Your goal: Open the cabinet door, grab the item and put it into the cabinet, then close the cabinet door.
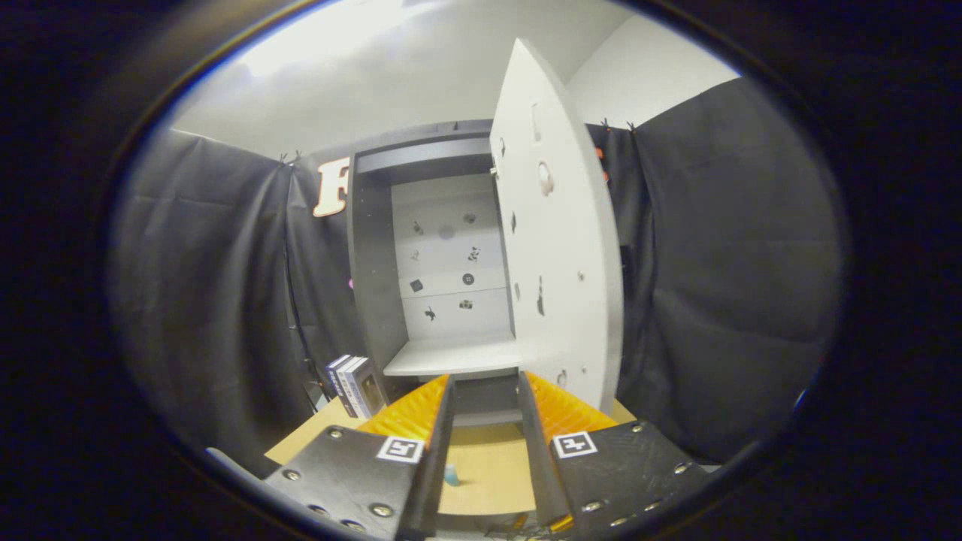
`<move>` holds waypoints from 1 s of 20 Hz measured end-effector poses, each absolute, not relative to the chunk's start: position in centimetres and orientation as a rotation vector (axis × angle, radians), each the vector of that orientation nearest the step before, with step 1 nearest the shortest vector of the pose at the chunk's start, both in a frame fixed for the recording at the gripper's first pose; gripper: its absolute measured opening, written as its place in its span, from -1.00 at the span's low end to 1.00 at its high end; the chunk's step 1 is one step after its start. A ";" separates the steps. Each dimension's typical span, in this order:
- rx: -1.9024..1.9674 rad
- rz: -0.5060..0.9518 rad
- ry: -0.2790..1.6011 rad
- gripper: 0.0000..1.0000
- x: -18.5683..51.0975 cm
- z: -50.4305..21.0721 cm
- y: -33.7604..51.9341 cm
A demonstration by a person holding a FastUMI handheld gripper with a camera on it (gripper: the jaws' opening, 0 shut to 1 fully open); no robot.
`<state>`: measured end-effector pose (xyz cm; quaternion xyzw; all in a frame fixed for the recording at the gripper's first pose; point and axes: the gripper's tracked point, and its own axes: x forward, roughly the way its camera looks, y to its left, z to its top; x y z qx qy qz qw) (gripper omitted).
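A grey cabinet (pixel 372 255) stands on the wooden table (pixel 488 466) straight ahead of my gripper (pixel 485 387). Its white door (pixel 560 248) is swung open to the right, edge toward me, and the white shelf (pixel 451 357) inside is bare. My gripper is open with nothing between its fingers, tips level with the cabinet's base. A small pale blue item (pixel 451 475) rests on the table low between the fingers, partly hidden by the left finger.
Two or three upright books or boxes (pixel 353 385) lean beside the cabinet's left foot. Black cloth walls close in on both sides and behind. The open door juts out toward me on the right.
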<state>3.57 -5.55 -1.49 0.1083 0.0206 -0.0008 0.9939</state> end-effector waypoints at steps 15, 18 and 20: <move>0.258 0.099 0.315 0.72 15.0 -20.9 5.8; 0.243 0.117 0.366 0.72 16.8 -24.4 7.0; 0.238 0.123 0.397 0.72 17.7 -26.8 7.6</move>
